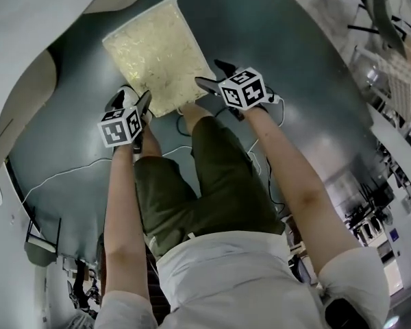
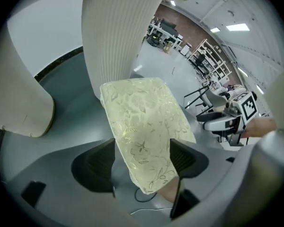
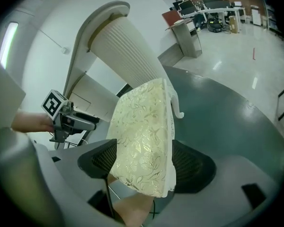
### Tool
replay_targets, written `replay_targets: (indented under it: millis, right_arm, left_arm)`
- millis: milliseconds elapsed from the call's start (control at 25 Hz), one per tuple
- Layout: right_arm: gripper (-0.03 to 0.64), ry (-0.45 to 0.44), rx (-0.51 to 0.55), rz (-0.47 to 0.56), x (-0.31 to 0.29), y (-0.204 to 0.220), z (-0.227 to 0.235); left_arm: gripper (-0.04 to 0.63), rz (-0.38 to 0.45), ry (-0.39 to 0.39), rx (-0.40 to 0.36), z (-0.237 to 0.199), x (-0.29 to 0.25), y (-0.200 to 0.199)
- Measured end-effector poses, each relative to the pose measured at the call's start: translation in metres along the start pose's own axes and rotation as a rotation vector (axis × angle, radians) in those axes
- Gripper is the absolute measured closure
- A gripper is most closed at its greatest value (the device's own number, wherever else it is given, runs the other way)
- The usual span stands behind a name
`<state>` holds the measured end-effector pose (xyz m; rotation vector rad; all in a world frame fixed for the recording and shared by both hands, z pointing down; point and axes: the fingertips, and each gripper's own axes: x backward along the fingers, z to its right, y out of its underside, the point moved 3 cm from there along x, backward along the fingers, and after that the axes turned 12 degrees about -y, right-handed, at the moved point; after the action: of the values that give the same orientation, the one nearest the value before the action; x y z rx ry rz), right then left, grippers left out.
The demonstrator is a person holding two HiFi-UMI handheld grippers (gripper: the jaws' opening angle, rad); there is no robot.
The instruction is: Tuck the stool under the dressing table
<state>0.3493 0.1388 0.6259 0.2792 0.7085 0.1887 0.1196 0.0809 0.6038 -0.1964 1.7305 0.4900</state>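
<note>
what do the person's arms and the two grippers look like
Left gripper and right gripper match: grey bodies, black ribbed jaws, a white cube with black square markers on each. A thin white cable hangs by the right one. The arms are bare below short white sleeves.

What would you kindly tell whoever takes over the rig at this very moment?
Left gripper: open, fingers either side of the near-left corner of the stool, not gripping.
Right gripper: open, straddling the near-right corner, not gripping.
Stool: on the dark floor, out in front of the dressing table, far end towards its ribbed pedestal.
Done: both grippers at the stool.
Left: grip the seat, push it under.
</note>
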Motion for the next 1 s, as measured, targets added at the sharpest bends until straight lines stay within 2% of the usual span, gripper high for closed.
replay_targets:
  millis: [120,520,680,880,1000]
  right_arm:
    - [0.247,-0.004,-0.019,-0.022,-0.016,0.004,0.014]
    - [0.222,-0.018,-0.044,-0.076,-0.047,0.014,0.038]
    - [0.221,-0.005,-0.050,-0.073,-0.062,0.017,0.038]
    - [0.233,-0.014,-0.072,-0.052,-0.063,0.016,0.034]
    - [0.238,-0.009,-0.065,-0.065,-0.064,0.015,0.034]
  left_arm:
    - [0.239,0.003,0.006,0.056,-0.008,-0.017,0.003]
    - [0.225,0.001,0.056,0.110,-0.013,-0.056,0.020]
    - [0.227,-0.015,0.119,0.133,-0.021,-0.068,0.040]
    - [0.227,-0.003,0.228,0.197,-0.018,-0.073,0.047]
    - [0.229,0.000,0.272,0.209,-0.016,-0.078,0.051]
